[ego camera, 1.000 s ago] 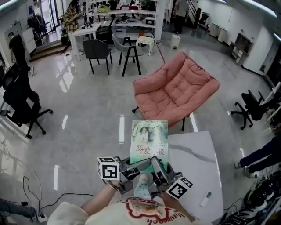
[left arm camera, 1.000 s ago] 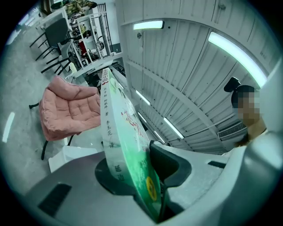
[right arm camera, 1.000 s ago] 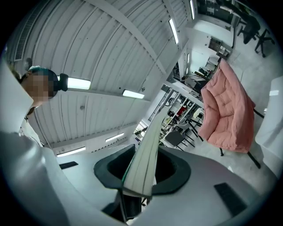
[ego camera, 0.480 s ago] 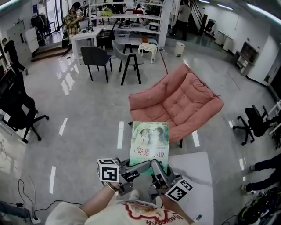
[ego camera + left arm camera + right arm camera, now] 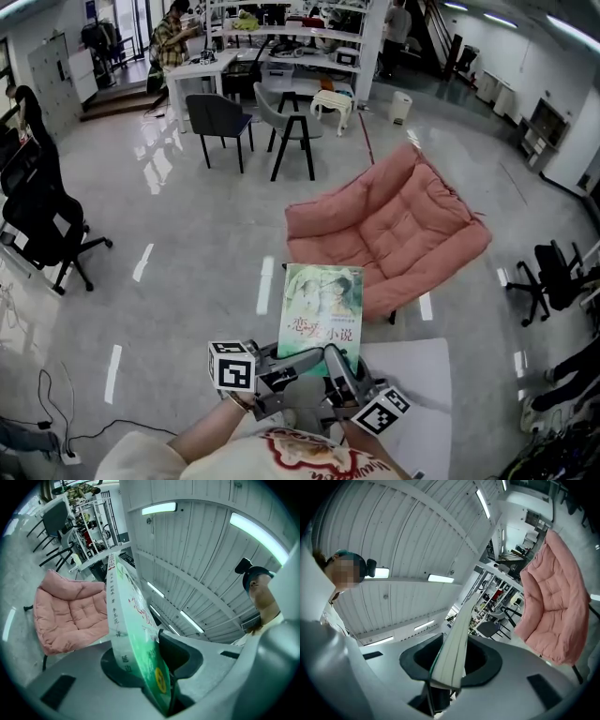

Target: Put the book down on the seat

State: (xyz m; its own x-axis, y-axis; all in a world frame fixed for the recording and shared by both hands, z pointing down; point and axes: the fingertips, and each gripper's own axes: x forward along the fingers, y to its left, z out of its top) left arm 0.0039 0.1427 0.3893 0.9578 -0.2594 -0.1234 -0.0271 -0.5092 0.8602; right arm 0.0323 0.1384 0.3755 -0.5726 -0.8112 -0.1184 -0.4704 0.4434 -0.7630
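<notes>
A green-covered book (image 5: 321,305) is held flat in front of me by its near edge, both grippers clamped on it side by side. My left gripper (image 5: 298,356) is shut on its left near corner, my right gripper (image 5: 336,361) shut on the right one. The book points towards the pink cushioned seat (image 5: 375,234) on the floor just beyond it. In the left gripper view the book (image 5: 129,616) stands edge-on between the pads of the left gripper (image 5: 147,660), with the pink seat (image 5: 70,616) at the left. In the right gripper view its page edge (image 5: 457,644) rises from the right gripper (image 5: 452,660), and the seat (image 5: 555,606) is at the right.
A white table (image 5: 417,370) lies under my right side. A black office chair (image 5: 42,216) stands at the left and another (image 5: 553,277) at the right. A dark chair (image 5: 220,117) and a stool (image 5: 295,122) stand farther back before desks.
The pink seat has drawn closer to the book's far edge and the white table has slipped back beneath me. Both grippers keep the same hold on the book.
</notes>
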